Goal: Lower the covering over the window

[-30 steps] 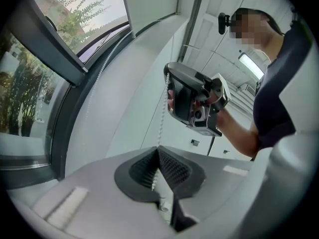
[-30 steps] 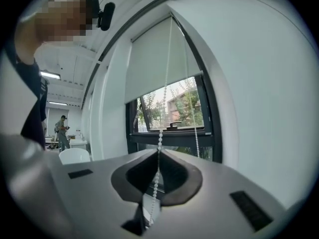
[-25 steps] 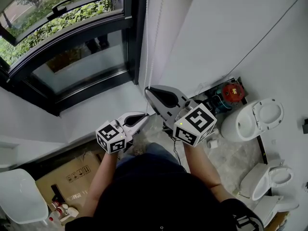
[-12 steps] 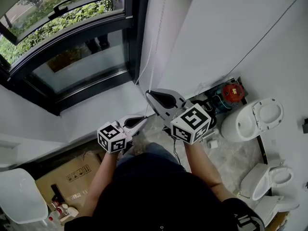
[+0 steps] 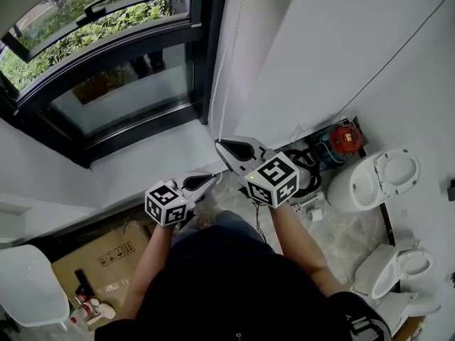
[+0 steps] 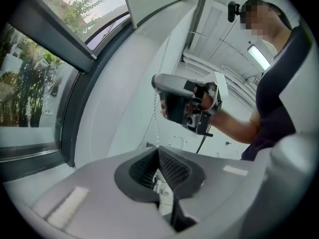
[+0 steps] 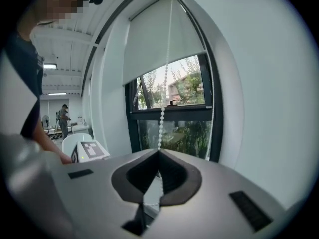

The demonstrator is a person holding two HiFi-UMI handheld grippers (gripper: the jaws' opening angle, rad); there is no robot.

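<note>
Your left gripper has its fingers clenched on the bead chain. Your right gripper grasps the chain higher up, its fingers pinched shut on the beads. Both sit near the right edge of the window. The blind covers only the window's top part.
</note>
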